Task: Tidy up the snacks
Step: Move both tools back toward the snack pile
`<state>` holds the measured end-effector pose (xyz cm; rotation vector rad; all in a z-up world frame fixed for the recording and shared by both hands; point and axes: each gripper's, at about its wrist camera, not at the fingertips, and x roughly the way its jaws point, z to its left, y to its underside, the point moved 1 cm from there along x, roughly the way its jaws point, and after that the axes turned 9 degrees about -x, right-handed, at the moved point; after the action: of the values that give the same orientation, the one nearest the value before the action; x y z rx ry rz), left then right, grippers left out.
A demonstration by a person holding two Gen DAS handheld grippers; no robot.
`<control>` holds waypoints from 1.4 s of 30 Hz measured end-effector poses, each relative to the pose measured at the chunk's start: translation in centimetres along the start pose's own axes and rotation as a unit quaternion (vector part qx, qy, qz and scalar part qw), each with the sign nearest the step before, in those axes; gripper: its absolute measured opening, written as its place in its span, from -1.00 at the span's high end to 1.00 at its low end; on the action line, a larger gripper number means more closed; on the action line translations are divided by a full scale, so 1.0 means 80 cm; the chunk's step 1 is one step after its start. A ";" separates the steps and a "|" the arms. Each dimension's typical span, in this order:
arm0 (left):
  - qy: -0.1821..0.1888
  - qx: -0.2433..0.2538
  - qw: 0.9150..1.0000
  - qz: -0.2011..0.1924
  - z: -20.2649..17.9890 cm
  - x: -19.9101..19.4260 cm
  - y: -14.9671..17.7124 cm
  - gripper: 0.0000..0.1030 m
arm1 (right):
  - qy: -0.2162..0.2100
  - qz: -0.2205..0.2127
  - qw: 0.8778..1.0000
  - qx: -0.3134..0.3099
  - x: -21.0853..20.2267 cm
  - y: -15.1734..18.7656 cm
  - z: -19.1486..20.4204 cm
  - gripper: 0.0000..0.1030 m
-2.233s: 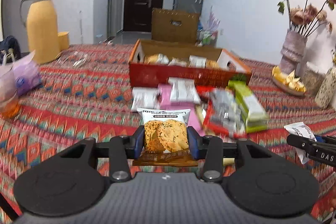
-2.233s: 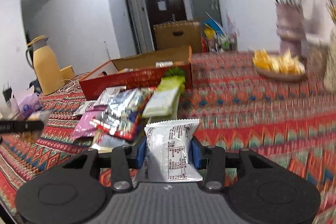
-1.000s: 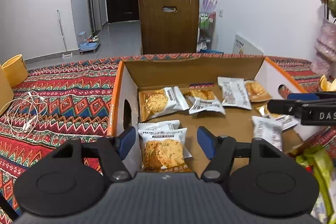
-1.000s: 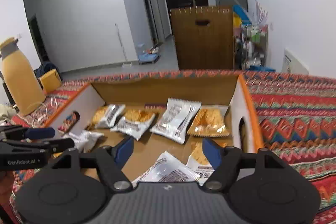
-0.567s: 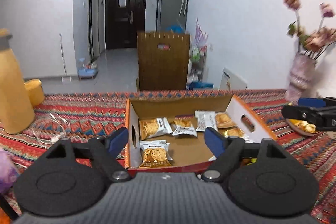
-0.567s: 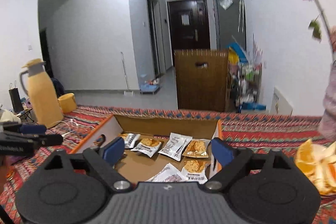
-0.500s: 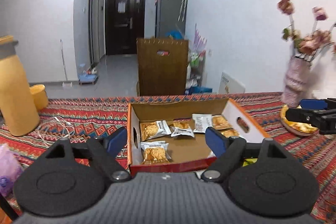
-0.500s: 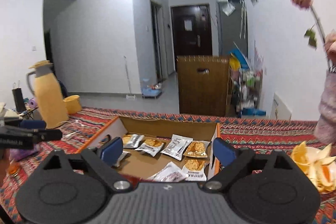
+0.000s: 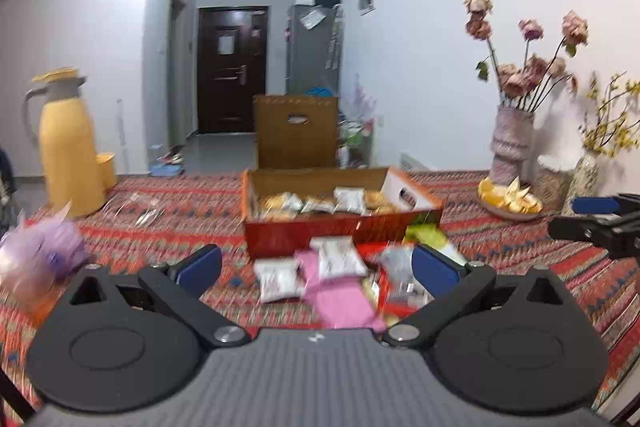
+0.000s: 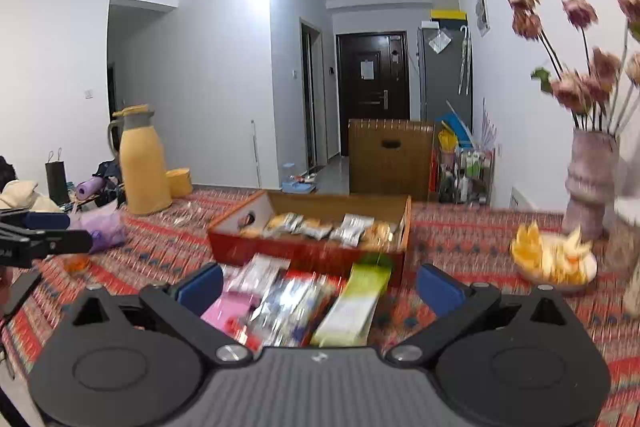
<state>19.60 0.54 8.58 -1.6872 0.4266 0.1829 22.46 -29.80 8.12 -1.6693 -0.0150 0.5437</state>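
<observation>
**Now both grippers empty, snacks split between box and pile**

Now we logged the left gripper (image 9: 316, 269) with its jaws opening, fingers wide, nothing between them. The right gripper (image 10: 318, 287) read the same: jaws opening, fingers wide, nothing held. We noted the open cardboard box (image 9: 340, 233) on the patterned counter (image 9: 180, 223), with several wrapped snack packets (image 9: 320, 203) lying inside it. Just in front of the box we saw a loose pile of snacks (image 9: 332, 279) on the counter: white packets, a pink one, a green one (image 10: 356, 301); motion blur hid the print. We placed a yellow thermos jug (image 9: 66, 155) far left, and a vase of dried flowers (image 9: 514, 143) with a fruit plate (image 9: 510, 201) on the right.
</observation>
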 end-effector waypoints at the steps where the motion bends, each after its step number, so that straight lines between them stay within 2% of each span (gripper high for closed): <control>1: -0.004 -0.004 1.000 0.004 0.002 -0.005 0.011 -1.00 | 0.005 0.004 1.000 0.002 -0.004 0.013 0.006 -1.00; 4: 0.004 -0.030 0.999 0.029 0.011 -0.015 0.042 -1.00 | 0.023 0.012 1.000 0.004 -0.018 0.046 0.022 -1.00; 8: -0.006 -0.059 0.997 0.054 0.028 -0.023 0.081 -1.00 | 0.041 -0.004 0.999 0.029 -0.038 0.094 0.035 -1.00; 13: -0.015 -0.067 0.995 0.070 0.039 -0.022 0.116 -1.00 | 0.039 0.029 0.997 0.054 -0.041 0.143 0.048 -1.00; 18: -0.026 -0.077 0.993 0.090 0.044 -0.007 0.133 -1.00 | 0.038 0.051 0.997 0.049 -0.034 0.169 0.065 -1.00; 32: -0.030 -0.070 0.990 0.115 0.046 0.026 0.130 -1.00 | 0.033 0.065 0.996 0.050 -0.005 0.165 0.067 -1.00; 37: -0.027 -0.061 0.992 0.105 0.048 0.045 0.107 -1.00 | 0.029 0.060 0.996 0.058 0.010 0.151 0.059 -1.00; 42: -0.031 -0.053 0.994 0.092 0.060 0.082 0.062 -1.00 | 0.013 0.046 0.997 0.056 0.034 0.121 0.056 -1.00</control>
<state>24.35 3.52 0.88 -1.7410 0.5344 0.3984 20.39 -26.52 -2.17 -1.5729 0.1112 0.5820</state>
